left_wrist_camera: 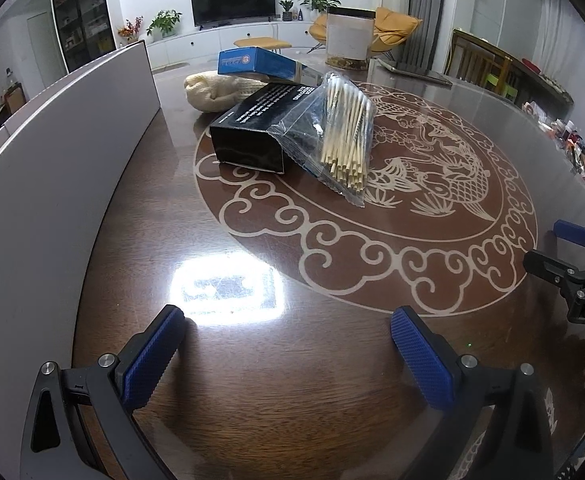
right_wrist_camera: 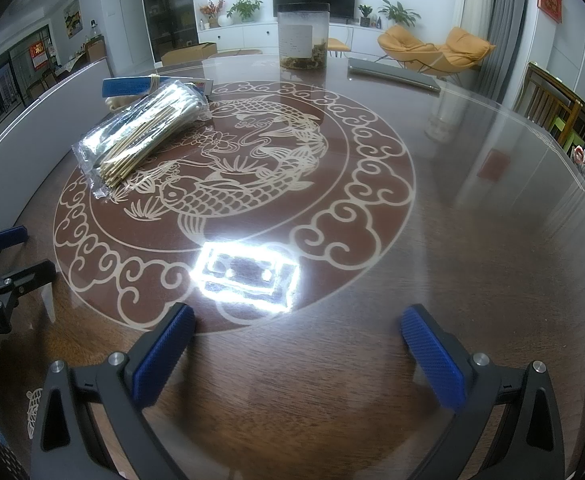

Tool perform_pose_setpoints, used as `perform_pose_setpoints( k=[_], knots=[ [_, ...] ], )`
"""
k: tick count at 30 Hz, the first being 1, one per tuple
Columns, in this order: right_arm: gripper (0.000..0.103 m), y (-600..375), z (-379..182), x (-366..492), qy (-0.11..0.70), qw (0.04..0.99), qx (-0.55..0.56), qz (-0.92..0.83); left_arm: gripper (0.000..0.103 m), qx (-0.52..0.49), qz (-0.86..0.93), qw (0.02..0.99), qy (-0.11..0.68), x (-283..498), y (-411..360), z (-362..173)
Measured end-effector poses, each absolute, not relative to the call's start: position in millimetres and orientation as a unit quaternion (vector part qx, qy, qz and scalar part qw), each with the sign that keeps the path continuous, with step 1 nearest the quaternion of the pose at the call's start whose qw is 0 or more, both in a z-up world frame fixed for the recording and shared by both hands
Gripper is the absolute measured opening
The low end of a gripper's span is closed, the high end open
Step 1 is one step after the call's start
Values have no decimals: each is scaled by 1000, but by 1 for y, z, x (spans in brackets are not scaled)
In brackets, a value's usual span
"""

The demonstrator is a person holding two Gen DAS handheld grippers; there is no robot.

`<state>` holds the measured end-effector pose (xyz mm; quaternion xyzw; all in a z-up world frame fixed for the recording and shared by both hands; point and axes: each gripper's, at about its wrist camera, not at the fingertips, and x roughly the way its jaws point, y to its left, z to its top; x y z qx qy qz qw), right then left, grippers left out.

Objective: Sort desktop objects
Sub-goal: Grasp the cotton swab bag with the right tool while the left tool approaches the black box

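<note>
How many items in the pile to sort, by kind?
Boxes: 2, a black box and a blue box
Bags of cotton swabs: 1
Cream knitted items: 1
Total: 4

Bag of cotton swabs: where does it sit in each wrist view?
Left wrist: bag of cotton swabs upper centre, leaning on the black box.
Right wrist: the bag upper left, in front of the blue box.
Shared landmark: the fish inlay on the table beside it.
</note>
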<state>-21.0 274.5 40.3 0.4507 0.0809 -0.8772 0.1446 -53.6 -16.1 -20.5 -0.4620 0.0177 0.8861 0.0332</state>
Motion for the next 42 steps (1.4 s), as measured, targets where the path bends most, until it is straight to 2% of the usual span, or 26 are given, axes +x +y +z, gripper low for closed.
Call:
perform_pose_setpoints(
  k=[5, 9, 12, 15, 18, 24, 30, 36, 37, 38, 39, 40, 41, 42],
  knots=[
    [103, 257, 47, -42, 49, 218, 462, -858, 103, -462, 886, 33, 18, -54, -16, -20],
    [103, 220, 68, -88, -49, 278, 483, -829, 103, -462, 886, 33, 18, -54, -16, -21],
    [103, 182, 79, -126, -80, 290, 493, -817, 103, -462, 886, 33, 18, -54, -16, -21],
    [103, 145, 74, -157, -68, 280, 519, -805, 103, -462, 886, 33, 17, -54, -16, -21],
    [102, 126, 58, -172, -10, 248, 542, -803, 103, -462, 886, 33, 17, -55, -16, -20],
    [100, 153, 45, -163, 102, 200, 519, -825, 103, -462, 886, 32, 17, -55, -16, -21],
    [100, 182, 66, -151, 8, 240, 493, -836, 103, -462, 886, 31, 17, -57, -16, -21],
    [99, 127, 44, -147, 110, 240, 495, -828, 103, -462, 886, 31, 17, -57, -16, -21],
    [93, 124, 43, -144, 122, 235, 487, -833, 103, -462, 886, 31, 17, -58, -16, -21],
    [81, 124, 44, -140, 133, 228, 473, -841, 103, -462, 886, 31, 17, -57, -16, -21],
    [73, 128, 45, -140, 131, 230, 466, -844, 103, -462, 886, 31, 17, -58, -15, -21],
    [56, 135, 47, -136, 127, 228, 456, -851, 103, -462, 886, 31, 17, -58, -15, -21],
    [47, 139, 49, -135, 125, 227, 453, -853, 103, -462, 886, 31, 17, -58, -15, -21],
    [44, 148, 49, -133, 123, 226, 451, -854, 103, -462, 886, 31, 17, -59, -15, -21]
  ],
)
